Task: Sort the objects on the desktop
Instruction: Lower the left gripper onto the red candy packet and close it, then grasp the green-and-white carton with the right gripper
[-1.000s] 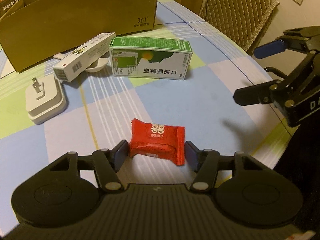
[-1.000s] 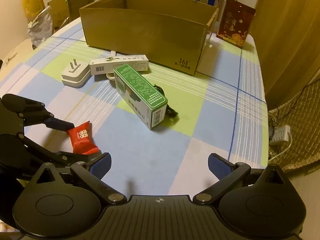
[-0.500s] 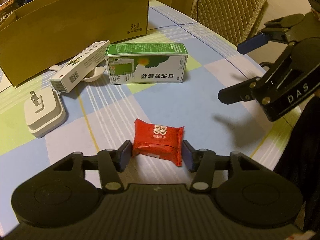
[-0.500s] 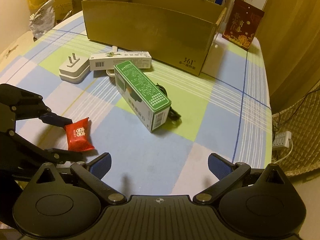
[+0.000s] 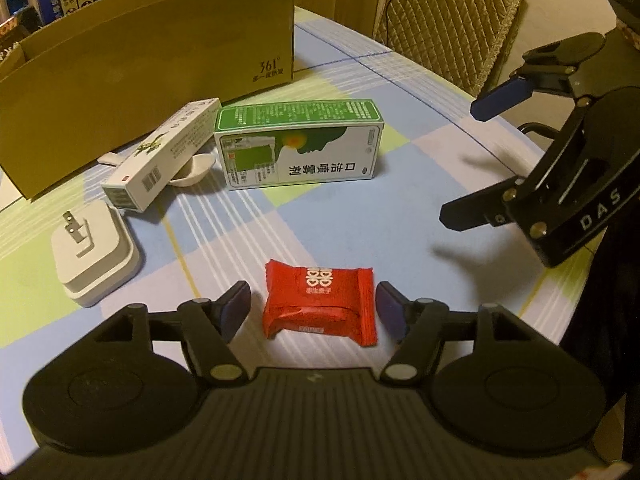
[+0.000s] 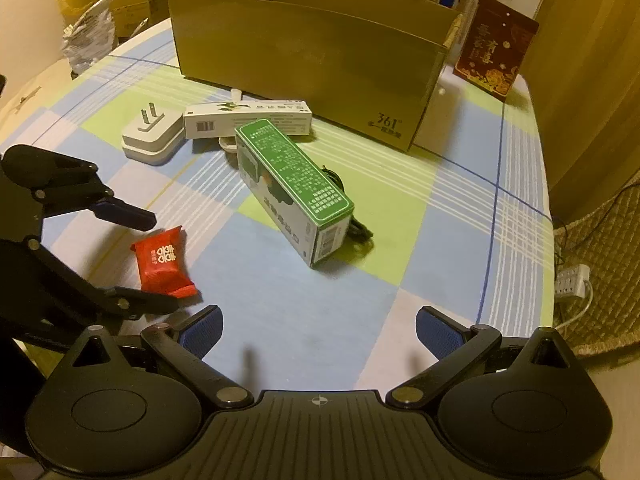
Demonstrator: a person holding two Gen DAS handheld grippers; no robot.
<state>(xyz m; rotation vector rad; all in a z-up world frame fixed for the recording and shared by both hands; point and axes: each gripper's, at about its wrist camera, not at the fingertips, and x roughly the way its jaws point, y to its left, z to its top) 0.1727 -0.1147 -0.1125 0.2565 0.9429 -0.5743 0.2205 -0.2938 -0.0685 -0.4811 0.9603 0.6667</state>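
A person works at a table [image 6: 460, 216] covered in a pale blue, green and lilac checked cloth, holding a two-finger gripper in each hand.

The left gripper [image 5: 312, 310] sits low over the table with its jaws parted. Between its blue pads lies a small red snack packet [image 5: 320, 302] with white characters, flat on the cloth. A narrow gap shows on each side of the packet, so the pads [image 5: 236, 310] are not touching it. From the right wrist view the same packet [image 6: 162, 266] lies between the left gripper's two black fingers [image 6: 124, 214].

The right gripper [image 6: 318, 332] hovers above bare cloth with its jaws spread wide and nothing between them. It appears at the right of the left view [image 5: 476, 160], well apart from the packet.

Farther back, a green and white carton [image 5: 298, 144] printed with Chinese text lies on its long side. Just beside it rests a slim white box [image 5: 164, 160], leaning over a white spoon [image 5: 192, 172]. A white plug adapter [image 5: 94, 250] lies prongs up near that box. Behind them all stands a large open cardboard box [image 6: 312, 52] marked 361. A dark cable [image 6: 358, 232] peeks out behind the green carton. A red card with gold print [image 6: 496, 46] leans beside the cardboard box.
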